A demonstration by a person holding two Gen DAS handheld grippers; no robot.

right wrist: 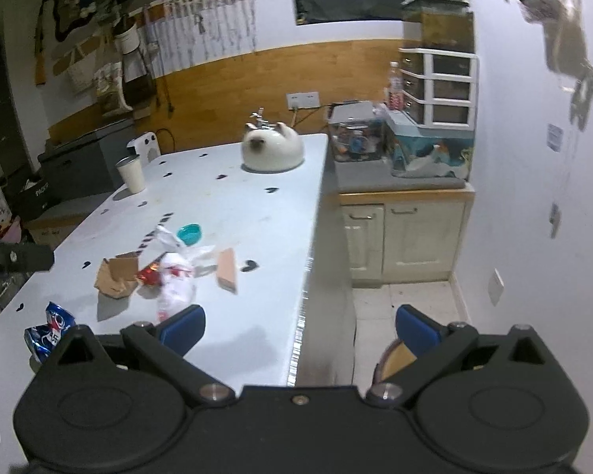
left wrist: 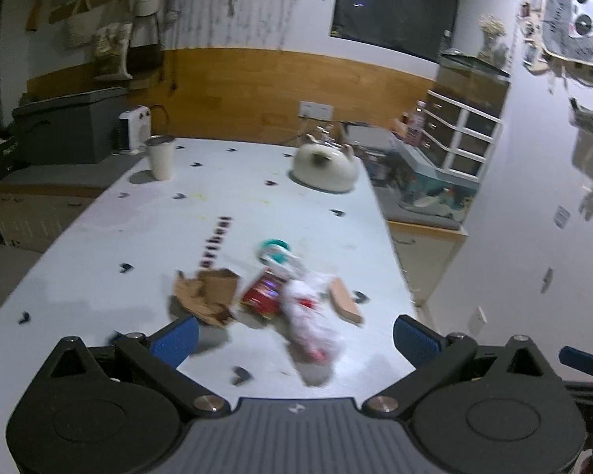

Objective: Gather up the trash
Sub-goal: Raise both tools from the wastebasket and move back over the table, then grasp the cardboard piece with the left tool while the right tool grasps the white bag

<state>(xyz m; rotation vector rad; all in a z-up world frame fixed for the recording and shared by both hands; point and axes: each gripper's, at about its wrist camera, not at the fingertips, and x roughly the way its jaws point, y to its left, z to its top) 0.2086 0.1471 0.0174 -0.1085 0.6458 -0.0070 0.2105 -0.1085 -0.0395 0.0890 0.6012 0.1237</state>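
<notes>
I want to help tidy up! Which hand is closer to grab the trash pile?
Probably left. The left gripper is open, pointing straight at the trash pile. The right gripper, also open, sits over the table edge.

The left hand-held gripper (left wrist: 295, 339) is hovering with its jaws standing wide apart, its blue-padded fingers (left wrist: 176, 339) splayed out to either side and gripping nothing. The right hand-held gripper (right wrist: 299, 330) is hanging in the same spread pose (blue pads (right wrist: 417, 328) facing each other across an empty gap). In the left wrist view, a blue tip of the right gripper is showing at the right edge.
</notes>
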